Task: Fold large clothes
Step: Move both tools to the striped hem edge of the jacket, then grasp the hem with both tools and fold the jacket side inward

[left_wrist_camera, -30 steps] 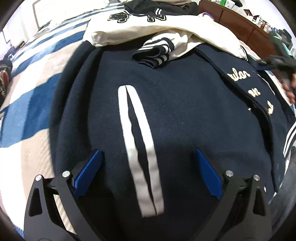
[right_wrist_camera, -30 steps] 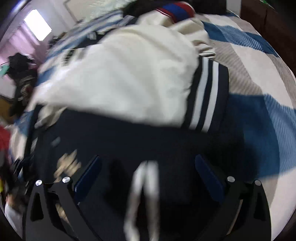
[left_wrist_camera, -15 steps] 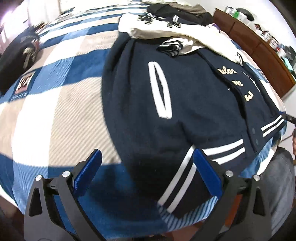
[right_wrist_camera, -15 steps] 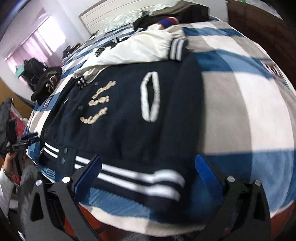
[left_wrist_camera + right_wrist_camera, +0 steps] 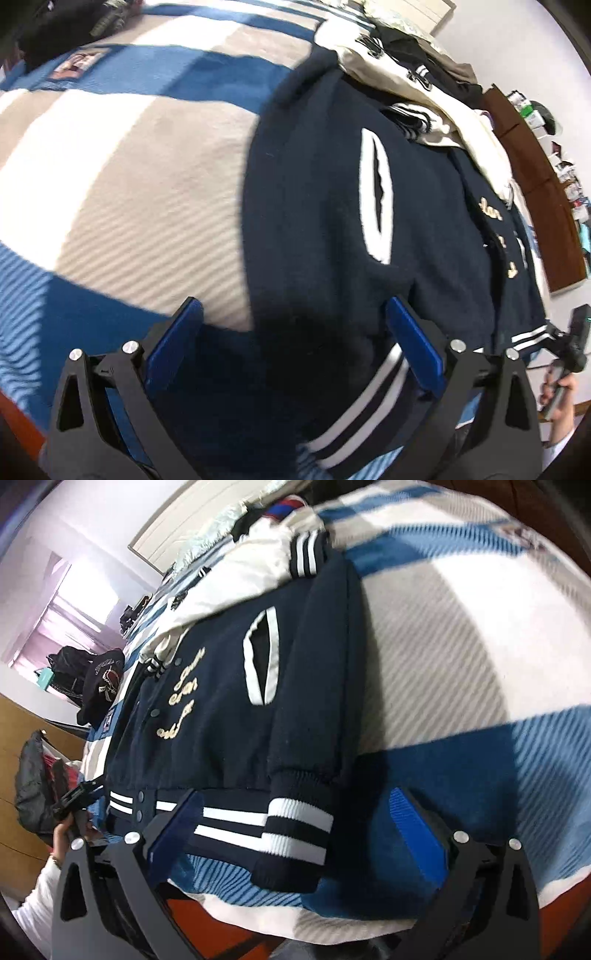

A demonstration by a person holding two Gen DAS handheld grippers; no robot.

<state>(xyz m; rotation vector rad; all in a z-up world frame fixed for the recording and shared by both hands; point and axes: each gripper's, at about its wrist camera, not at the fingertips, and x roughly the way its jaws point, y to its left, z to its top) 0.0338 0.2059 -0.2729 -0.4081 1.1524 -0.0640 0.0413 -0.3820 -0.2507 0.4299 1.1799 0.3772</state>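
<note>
A navy varsity jacket (image 5: 325, 206) with cream sleeves lies flat on the bed, front up, with white-trimmed pockets and cream script on the chest. It also shows in the right wrist view (image 5: 221, 716). My left gripper (image 5: 293, 339) is open and empty, low over the jacket's left bottom corner by the striped hem (image 5: 369, 413). My right gripper (image 5: 295, 827) is open and empty, its jaws either side of the striped hem (image 5: 295, 827) at the jacket's right bottom corner. Each gripper shows small at the edge of the other's view.
The bed has a blue, beige and white checked cover (image 5: 110, 177) and its near edge runs just under both grippers. More clothes are piled beyond the jacket (image 5: 424, 62). A brown dresser (image 5: 535, 177) stands at the right. Black bags (image 5: 92, 679) sit at the left.
Both grippers have pulled back from the jacket's middle toward its bottom hem and dropped low at the two corners. Both stay open.
</note>
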